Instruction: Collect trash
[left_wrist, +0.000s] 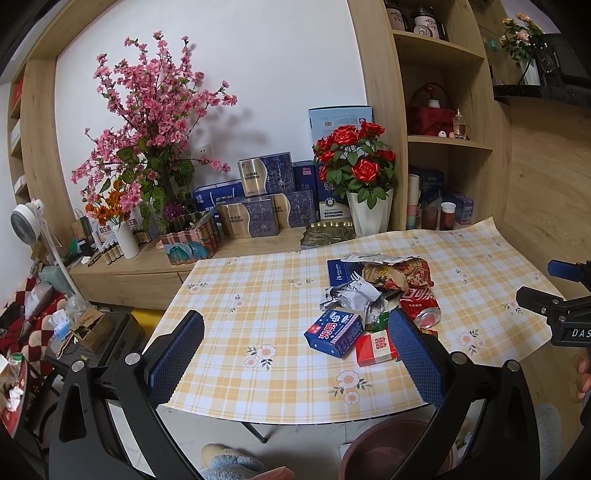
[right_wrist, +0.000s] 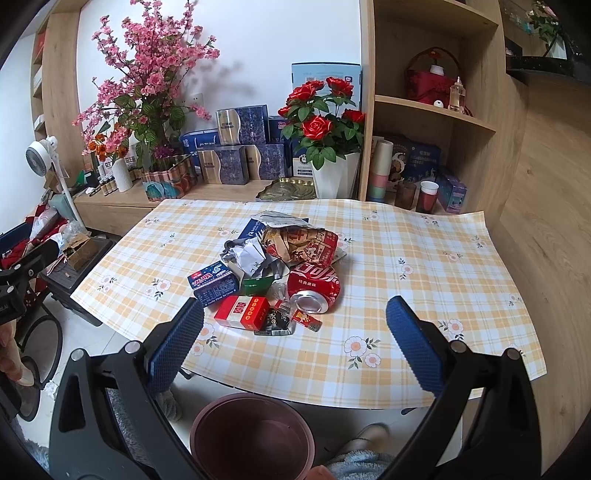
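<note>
A heap of trash lies mid-table on the yellow plaid cloth (right_wrist: 406, 258): a crushed red cola can (right_wrist: 314, 290), a red cigarette pack (right_wrist: 242, 312), a blue milk carton (right_wrist: 212, 282), crumpled paper (right_wrist: 245, 256) and a snack bag (right_wrist: 299, 242). The same heap shows in the left wrist view: can (left_wrist: 421, 304), red pack (left_wrist: 375, 349), carton (left_wrist: 334, 332). A dark reddish bin (right_wrist: 253, 437) stands on the floor under the table's near edge, also visible in the left wrist view (left_wrist: 391, 456). My left gripper (left_wrist: 295, 345) and my right gripper (right_wrist: 295, 332) are both open and empty, held short of the heap.
A sideboard behind the table carries pink blossom branches (right_wrist: 147, 74), a red rose pot (right_wrist: 328, 122), gift boxes (right_wrist: 229, 162) and a white fan (right_wrist: 40, 155). Wooden shelves (right_wrist: 432, 107) stand at the right. Slippered feet (right_wrist: 365, 443) are beside the bin.
</note>
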